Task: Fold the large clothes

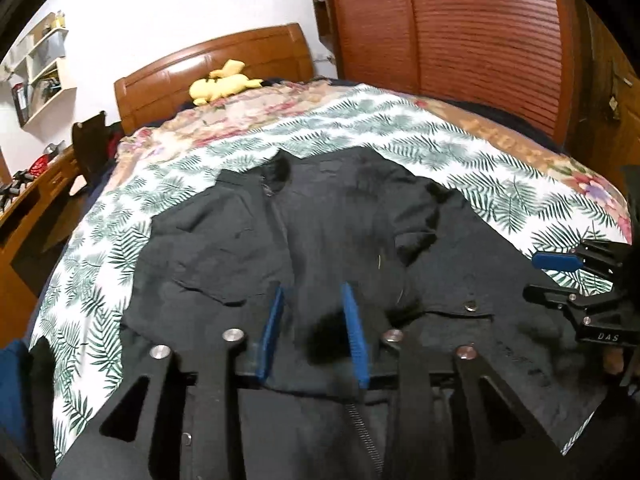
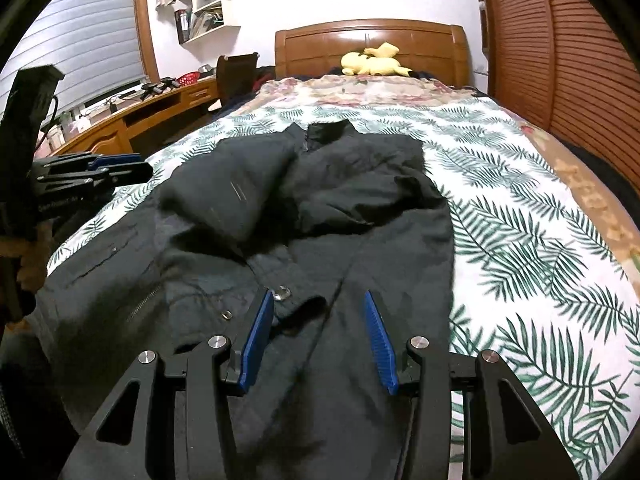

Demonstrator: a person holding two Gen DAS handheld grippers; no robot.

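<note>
Dark jacket (image 2: 280,216) spread flat on the bed, collar twd the headboard (image 2: 372,44), hem at the near edge by both grippers. It lies on a white leaf-print sheet (image 2: 520,208), w/ a floral blanket (image 2: 360,88) beyond that.

Left gripper (image 1: 314,332) over the jacket's lower front, blue pads parted w/ a gap, dark cloth lying under and betw them. Pads don't look pressed on the fabric, so it reads as open, nothing pinched. Frame's a bit blurred here.

Right gripper (image 2: 320,344) likewise over the hem area, just right of two metal snaps (image 2: 282,292). Jaws apart, a ridge of fabric running up betw them, but can't see either pad clamping it: open, no grip.

In the left wrist view the right gripper pokes in from the right edge, over the jacket's side where it meets the sheet. In the right wrist view the left gripper sits at the left edge, w/ part of a hand (image 2: 28,264) below it.

Sleeves look folded in across the chest, rumpled. Yellow plush toy (image 2: 374,62) at the headboard. Wooden table (image 2: 132,112) along the left wall, louvred wardrobe (image 2: 560,60) on the right.
</note>
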